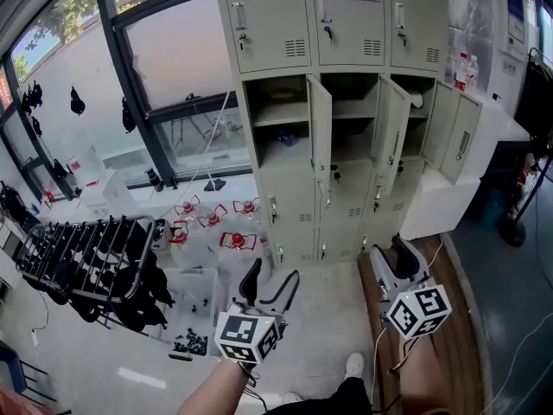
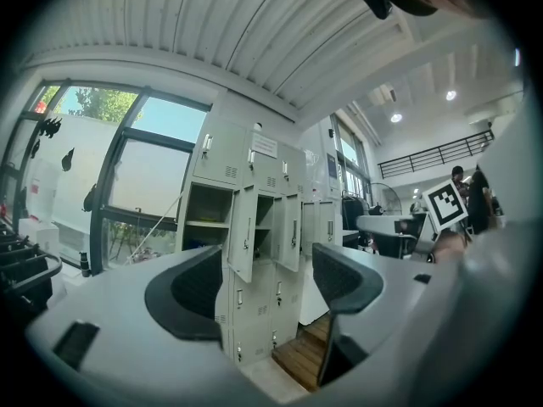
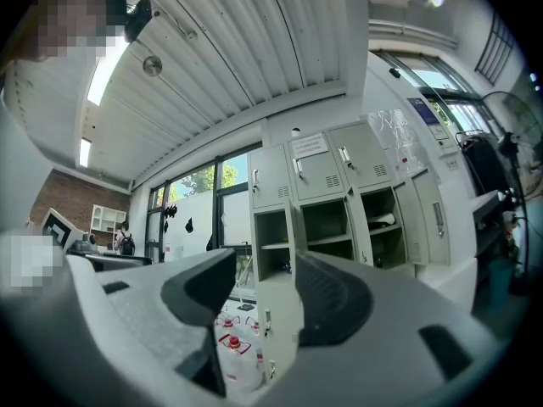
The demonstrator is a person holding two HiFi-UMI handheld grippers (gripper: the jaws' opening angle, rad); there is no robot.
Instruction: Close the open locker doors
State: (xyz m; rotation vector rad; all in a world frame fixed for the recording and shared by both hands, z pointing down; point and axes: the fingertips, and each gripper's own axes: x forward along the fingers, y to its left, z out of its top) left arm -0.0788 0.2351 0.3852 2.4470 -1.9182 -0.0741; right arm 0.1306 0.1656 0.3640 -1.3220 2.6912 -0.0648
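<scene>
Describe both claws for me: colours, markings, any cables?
The left claw and right claw look alike: pale grey bodies, each with two curved jaws lined with dark pads. Each carries a white cube printed with black square markers, the left cube and the right cube. A thin cable trails beside the right one.

The lockers [image 1: 285,24] stand at the far centre, windows [image 1: 173,46] to their left. Jugs [image 1: 238,240] sit on the floor [image 1: 328,318] left of the lockers; a rack [image 1: 86,253] stands nearer, further left.
</scene>
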